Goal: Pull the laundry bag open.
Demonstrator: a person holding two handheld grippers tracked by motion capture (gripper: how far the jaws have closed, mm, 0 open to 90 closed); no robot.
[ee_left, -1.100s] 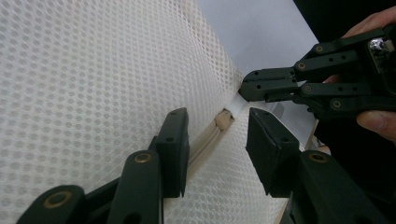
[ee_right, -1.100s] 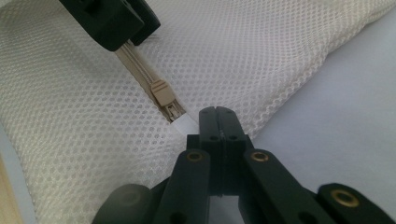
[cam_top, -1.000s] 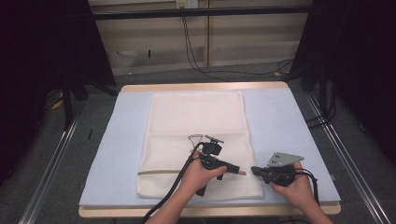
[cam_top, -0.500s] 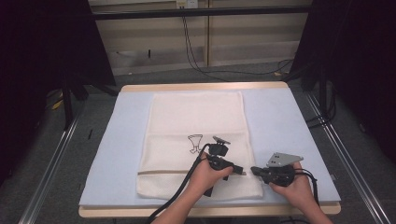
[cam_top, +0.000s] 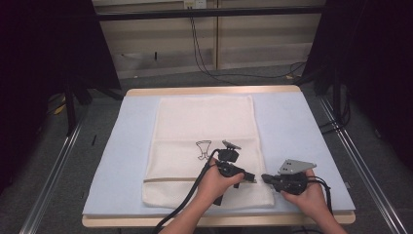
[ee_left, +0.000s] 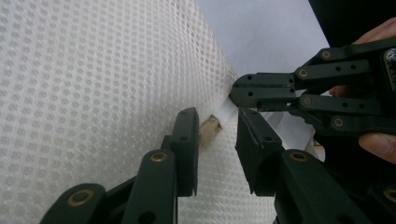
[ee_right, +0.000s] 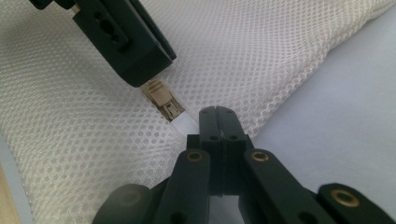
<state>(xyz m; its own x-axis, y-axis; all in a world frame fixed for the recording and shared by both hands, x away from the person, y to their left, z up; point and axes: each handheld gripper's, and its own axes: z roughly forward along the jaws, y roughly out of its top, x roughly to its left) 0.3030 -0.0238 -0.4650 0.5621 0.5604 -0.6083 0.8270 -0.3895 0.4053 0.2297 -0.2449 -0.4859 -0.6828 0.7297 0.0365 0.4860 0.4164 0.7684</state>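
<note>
A white mesh bag (cam_top: 204,126) lies flat on the pale blue mat (cam_top: 287,122). Its beige zipper slider (ee_right: 161,98) sits at the bag's near right edge, with a white tab (ee_right: 184,123) sticking out past it. My right gripper (ee_right: 218,112) is shut on that tab. My left gripper (ee_left: 217,119) faces it, tips almost touching. Its jaws have just been closing a little and stand apart on either side of the slider (ee_left: 210,128), with the pads not pressing on it. In the high view both grippers meet at the bag's near right corner, left (cam_top: 253,179) and right (cam_top: 264,178).
A small black drawing (cam_top: 203,148) marks the bag's middle. The zipper line (cam_top: 165,179) runs left across the bag near its front. Bare mat lies to both sides of the bag. The table's wooden front edge (cam_top: 122,222) is close behind my hands.
My left gripper has shifted slightly to the right, toward the right gripper and the slider. The right gripper has stayed where it was, still shut.
</note>
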